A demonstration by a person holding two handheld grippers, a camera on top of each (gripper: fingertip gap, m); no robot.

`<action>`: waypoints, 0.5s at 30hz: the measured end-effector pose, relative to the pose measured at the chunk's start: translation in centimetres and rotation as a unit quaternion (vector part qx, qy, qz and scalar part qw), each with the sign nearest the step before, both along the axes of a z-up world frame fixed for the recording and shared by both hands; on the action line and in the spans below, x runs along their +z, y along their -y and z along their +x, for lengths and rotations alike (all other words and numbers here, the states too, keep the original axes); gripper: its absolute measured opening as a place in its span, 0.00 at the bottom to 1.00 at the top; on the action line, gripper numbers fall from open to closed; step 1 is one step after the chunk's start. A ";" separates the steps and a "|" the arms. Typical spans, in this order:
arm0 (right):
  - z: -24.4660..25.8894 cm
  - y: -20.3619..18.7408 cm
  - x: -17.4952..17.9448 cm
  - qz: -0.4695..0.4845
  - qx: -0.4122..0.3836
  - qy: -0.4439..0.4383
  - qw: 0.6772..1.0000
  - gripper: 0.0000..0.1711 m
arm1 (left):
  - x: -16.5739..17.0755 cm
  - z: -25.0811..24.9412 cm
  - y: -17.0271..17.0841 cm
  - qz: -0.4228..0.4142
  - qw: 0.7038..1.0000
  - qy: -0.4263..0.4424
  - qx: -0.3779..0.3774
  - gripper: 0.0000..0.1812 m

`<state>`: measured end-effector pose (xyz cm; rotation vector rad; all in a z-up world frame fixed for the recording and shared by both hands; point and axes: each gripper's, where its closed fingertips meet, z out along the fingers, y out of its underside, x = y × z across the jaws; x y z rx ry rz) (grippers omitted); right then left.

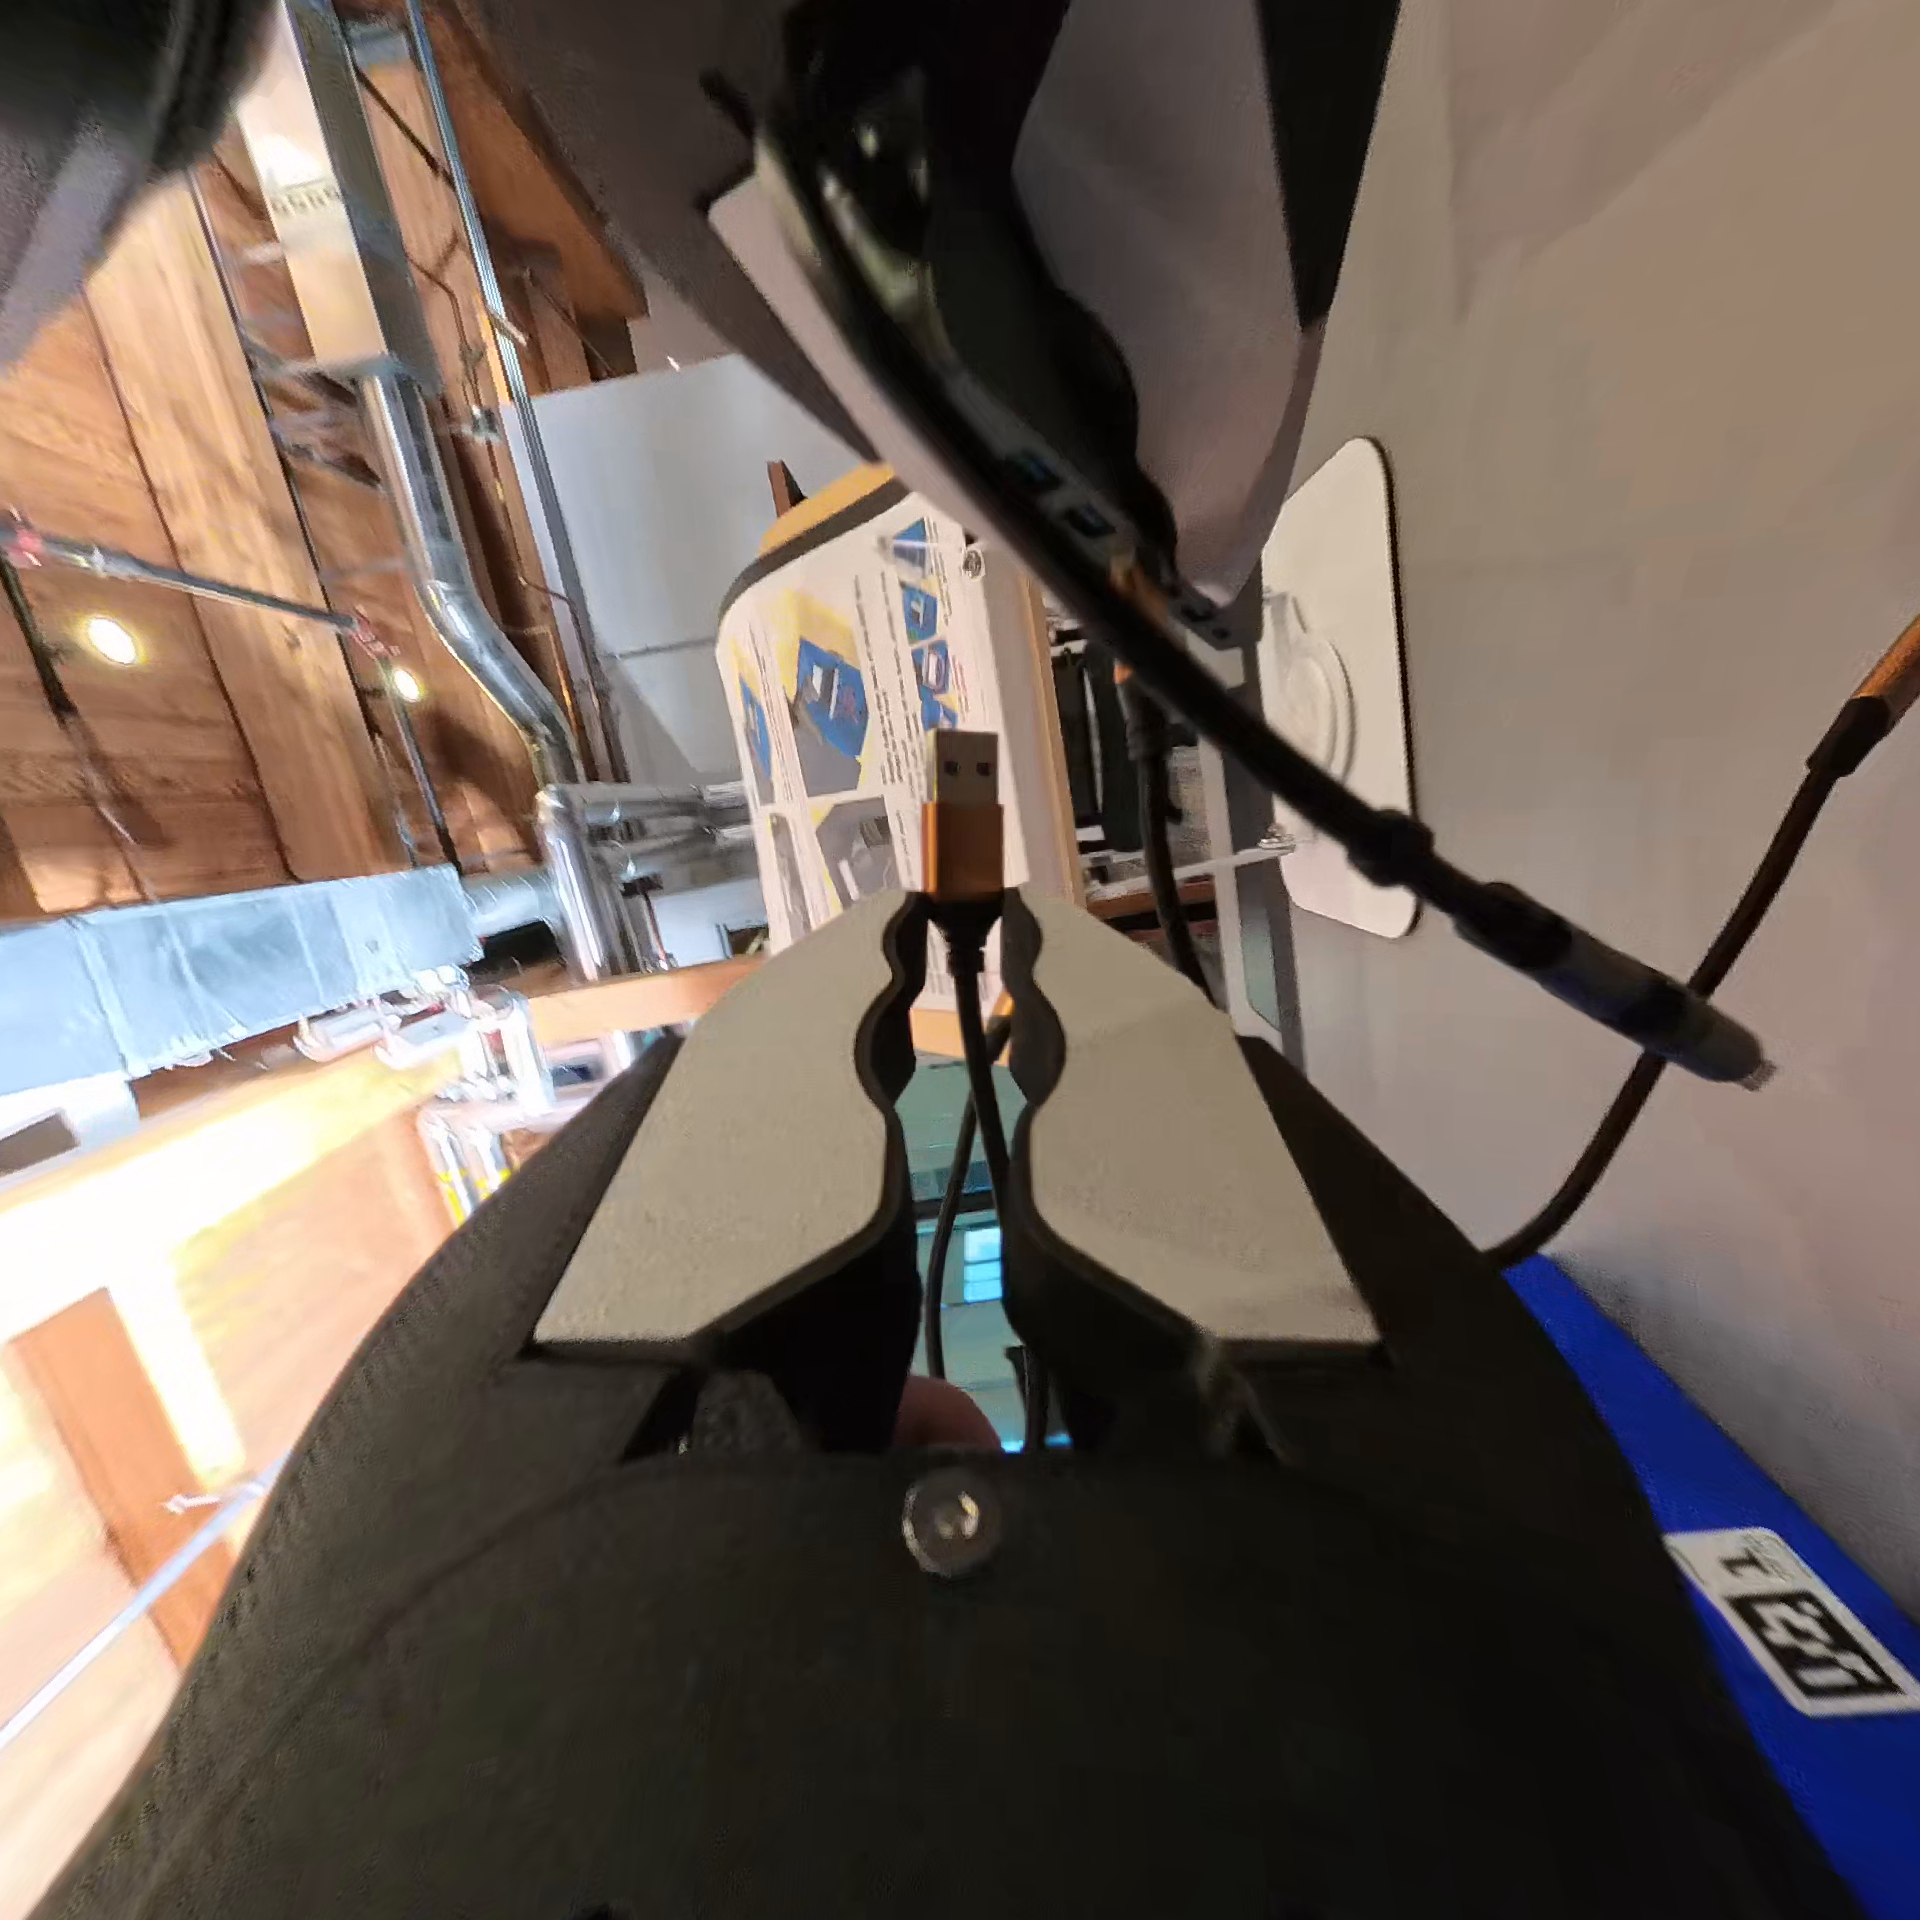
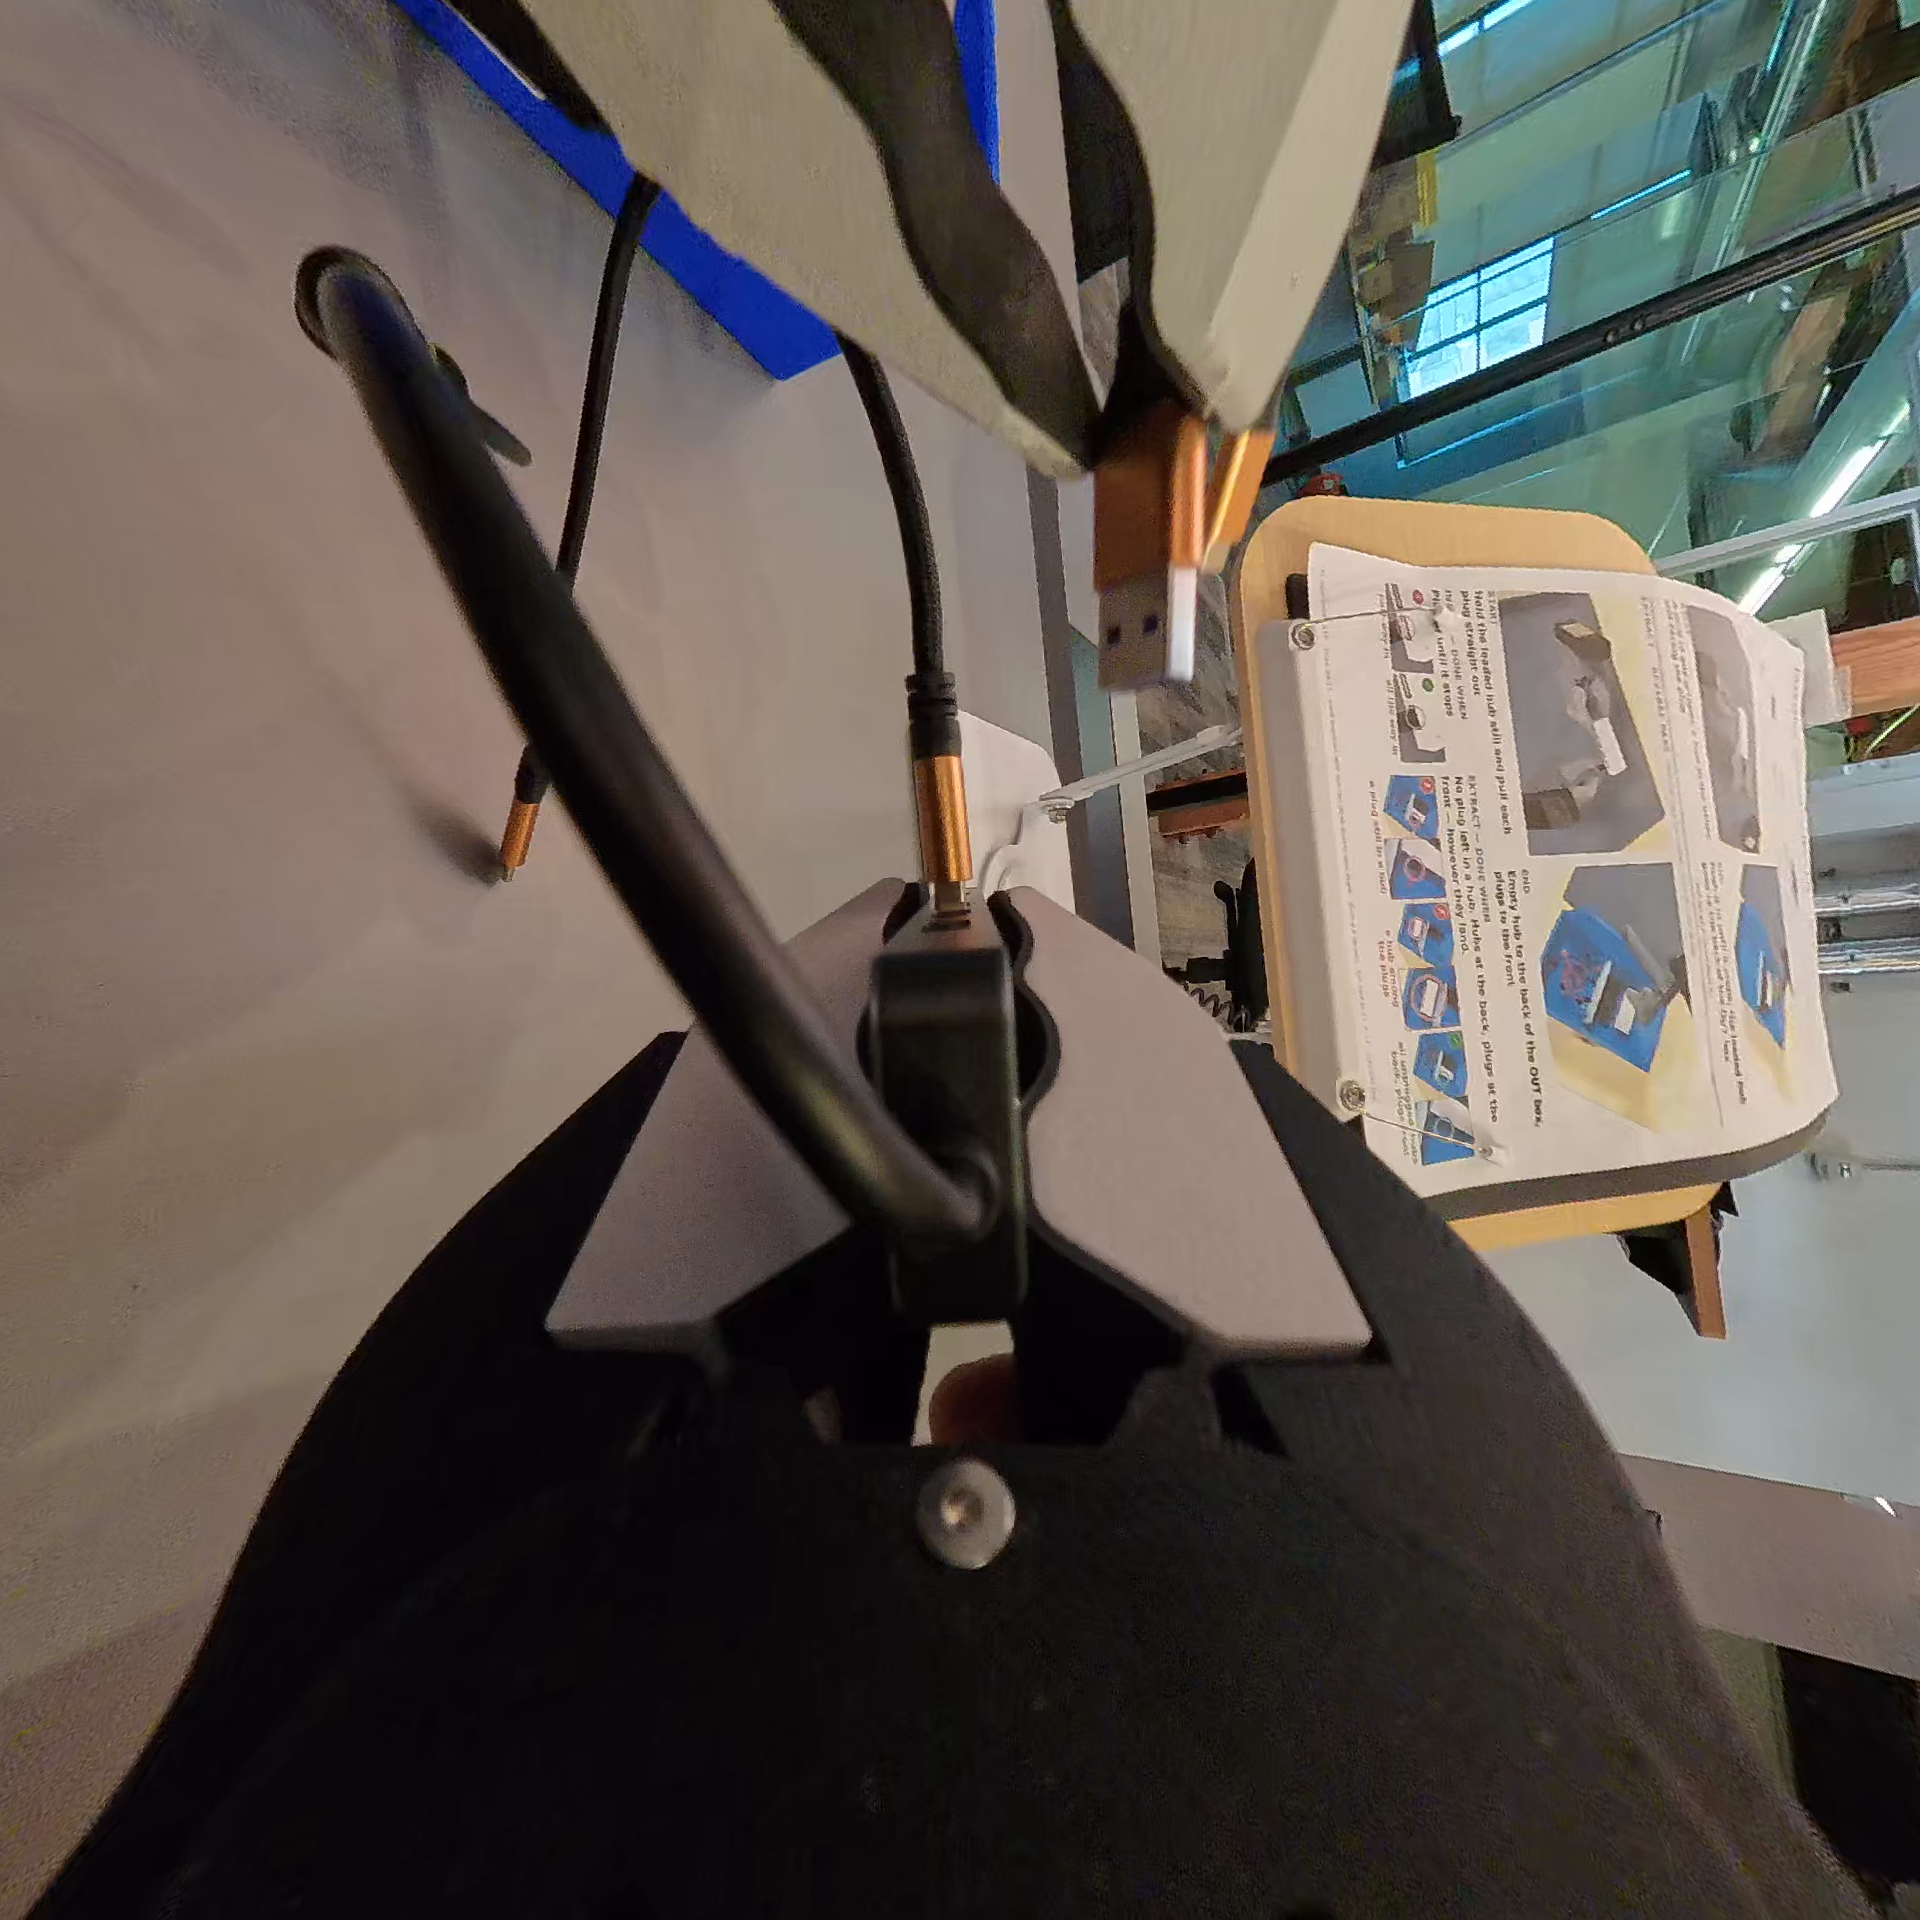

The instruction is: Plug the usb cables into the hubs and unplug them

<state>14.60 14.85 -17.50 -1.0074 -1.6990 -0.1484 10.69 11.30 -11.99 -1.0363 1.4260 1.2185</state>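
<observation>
My left gripper (image 1: 961, 920) is shut on the black cable just behind an orange USB-A plug (image 1: 964, 800), whose metal tip points forward. It also shows at the top of the right wrist view (image 2: 1143, 416), holding that plug (image 2: 1143, 561). My right gripper (image 2: 945, 904) is shut on a black hub (image 2: 945, 1049). A second orange plug (image 2: 940, 821) sits in the hub's front end. In the left wrist view the hub (image 1: 1049, 488) shows blue ports, above and right of my plug and apart from it.
The hub's thick black lead (image 2: 520, 582) arcs over the grey table (image 2: 208, 935). A loose orange-tipped cable end (image 2: 520, 831) hangs near it. A blue box (image 1: 1766, 1507) is at the table's side. A board with an instruction sheet (image 2: 1558, 883) stands beyond.
</observation>
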 end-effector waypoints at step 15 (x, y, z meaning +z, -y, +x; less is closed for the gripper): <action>-0.1 0.5 0.3 -0.060 0.004 -0.022 0.998 0.07 | -1.0 2.5 0.3 0.054 0.990 -0.117 -0.058 0.07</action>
